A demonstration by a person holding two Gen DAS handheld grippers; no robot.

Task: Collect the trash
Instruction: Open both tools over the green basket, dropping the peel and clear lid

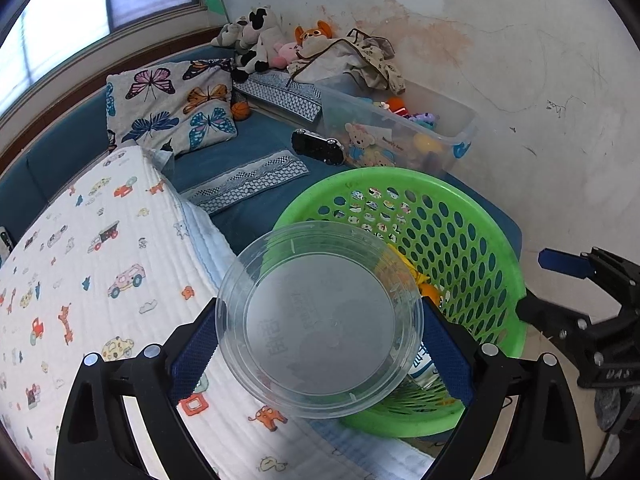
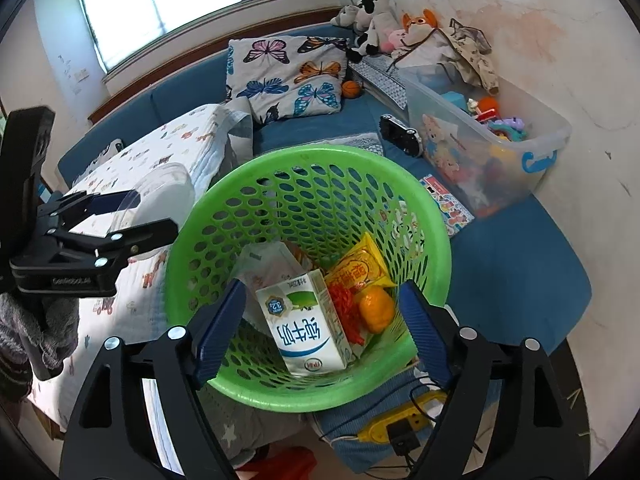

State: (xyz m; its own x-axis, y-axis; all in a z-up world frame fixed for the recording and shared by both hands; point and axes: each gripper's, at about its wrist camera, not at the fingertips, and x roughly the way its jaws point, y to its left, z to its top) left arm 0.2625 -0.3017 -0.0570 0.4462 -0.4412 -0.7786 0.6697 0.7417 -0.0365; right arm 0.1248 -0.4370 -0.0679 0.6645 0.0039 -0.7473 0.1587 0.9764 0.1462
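My left gripper [image 1: 318, 332] is shut on a clear round plastic container [image 1: 320, 320], gripped across its width and held over the near left rim of the green basket [image 1: 480, 220]. The right wrist view shows that left gripper [image 2: 148, 212] at the basket's left with the clear plastic container [image 2: 164, 188] in it. My right gripper [image 2: 320, 320] stands open above the green basket [image 2: 280, 156], its pads touching nothing. Below it in the basket lie a milk carton [image 2: 308, 328], a yellow packet [image 2: 360, 264] and an orange piece [image 2: 376, 308]. The right gripper [image 1: 540, 288] also shows at the right edge of the left wrist view.
The basket sits on a blue couch beside a quilt with car prints [image 1: 100, 260]. Behind it stand a clear toy bin [image 2: 500, 152], a black toy car [image 1: 318, 146], a butterfly pillow [image 2: 288, 76] and plush toys [image 1: 256, 36]. A yellow power strip [image 2: 400, 428] lies below the basket.
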